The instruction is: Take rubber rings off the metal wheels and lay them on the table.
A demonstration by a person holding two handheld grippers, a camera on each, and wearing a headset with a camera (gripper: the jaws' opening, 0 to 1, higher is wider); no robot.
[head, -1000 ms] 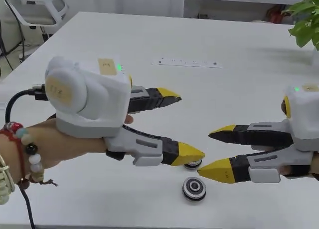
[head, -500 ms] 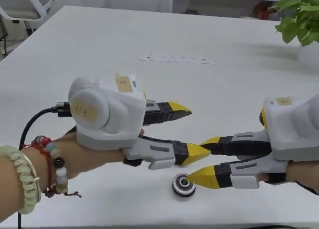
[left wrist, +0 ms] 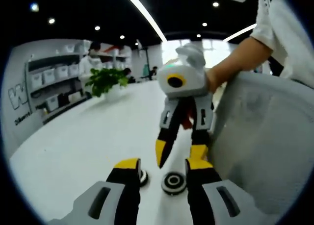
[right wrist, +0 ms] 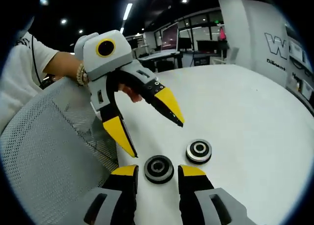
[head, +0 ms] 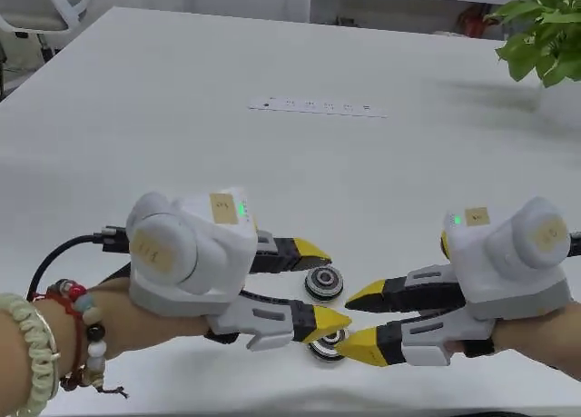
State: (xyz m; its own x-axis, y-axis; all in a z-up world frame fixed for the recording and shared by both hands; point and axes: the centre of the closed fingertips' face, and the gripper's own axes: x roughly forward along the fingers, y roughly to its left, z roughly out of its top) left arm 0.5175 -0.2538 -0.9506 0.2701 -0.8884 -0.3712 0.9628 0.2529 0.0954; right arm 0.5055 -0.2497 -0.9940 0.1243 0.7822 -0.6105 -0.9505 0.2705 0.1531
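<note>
Two small metal wheels with black rubber rings lie on the white table (head: 182, 117) near its front edge. The farther wheel (head: 324, 282) sits between the jaws of my left gripper (head: 322, 284), which stands open. The nearer wheel (head: 325, 348) is partly hidden under the lower jaw tips of both grippers. My right gripper (head: 354, 317) faces the left one, open and tip to tip with it. The right gripper view has the nearer wheel (right wrist: 158, 168) just ahead of the open right gripper (right wrist: 158, 171), with the other wheel (right wrist: 198, 150) beyond. In the left gripper view, a wheel (left wrist: 174, 182) lies between the open jaws.
A white power strip (head: 318, 106) lies mid-table, farther back. A green plant (head: 545, 31) stands at the back right and a chair (head: 36, 8) at the back left. The table's front edge runs just below the grippers. A grey mesh chair back (right wrist: 44, 146) is near the person.
Both grippers have dropped toward the table and drawn nearer the front edge, closing in on the wheels. The farther wheel has come out from behind the left gripper's jaw.
</note>
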